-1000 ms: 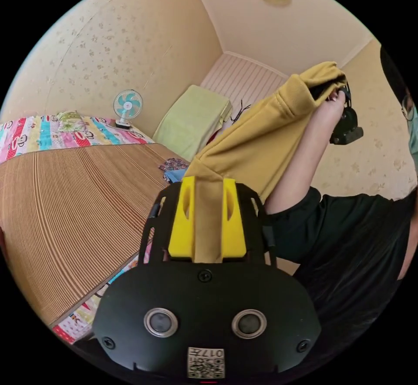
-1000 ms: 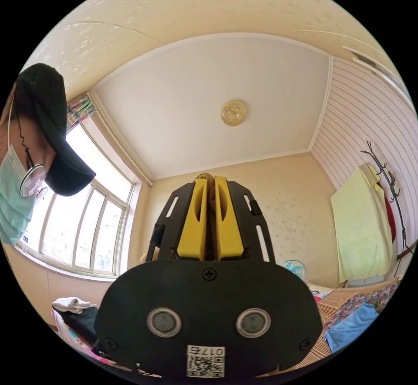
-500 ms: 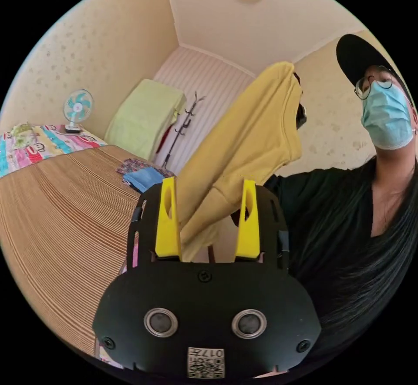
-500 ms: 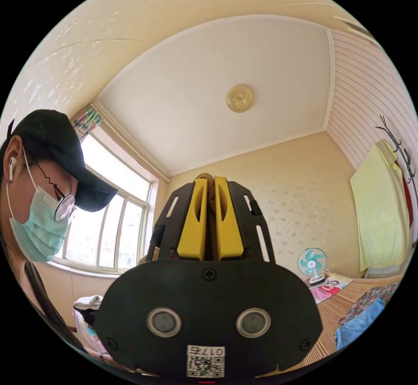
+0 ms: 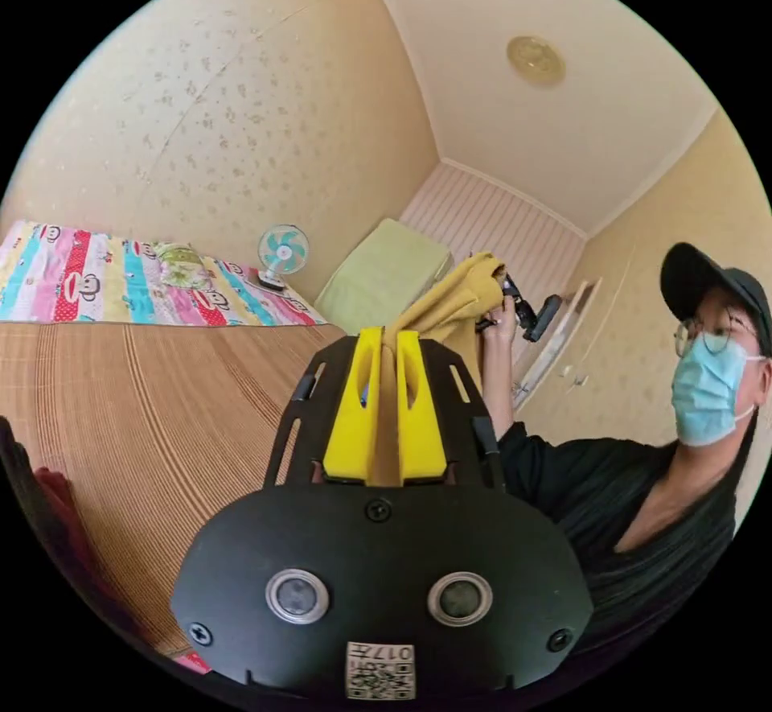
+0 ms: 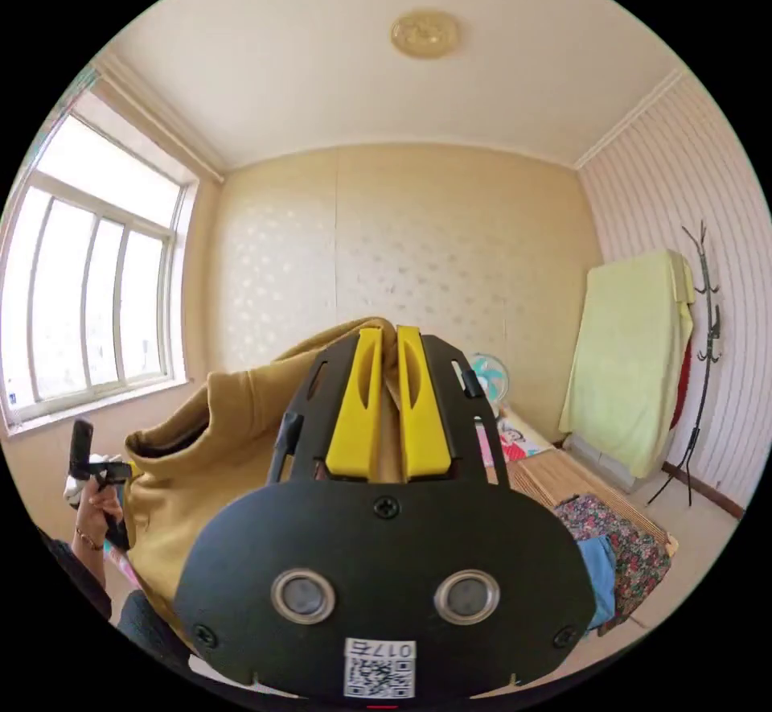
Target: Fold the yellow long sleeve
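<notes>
**Both grippers pinching the shirt, held up off the bed**

Your left gripper (image 5: 384,342) has its yellow jaws drawn close on a strip of the yellow long sleeve (image 5: 454,306) — fabric runs up between them and out past the tips. Your right gripper (image 6: 386,342) is likewise clenched on the cloth, which bunches over its tips and drapes to one side, where the neck opening sags open (image 6: 165,442). In the left gripper view the right gripper (image 5: 527,314) and its hand (image 5: 498,314) sit at the far end of the garment, raised, with the shirt spanning between the two grips.

Judgement: you hold two separate points so the shirt hangs free and can be spread flat — it is in the air, not yet on the woven mat (image 5: 145,406) of the bed. Folding proper looks not yet begun.

Risk: the cloth is bunched at both grips, so it may land creased unless you draw the grippers apart first
</notes>
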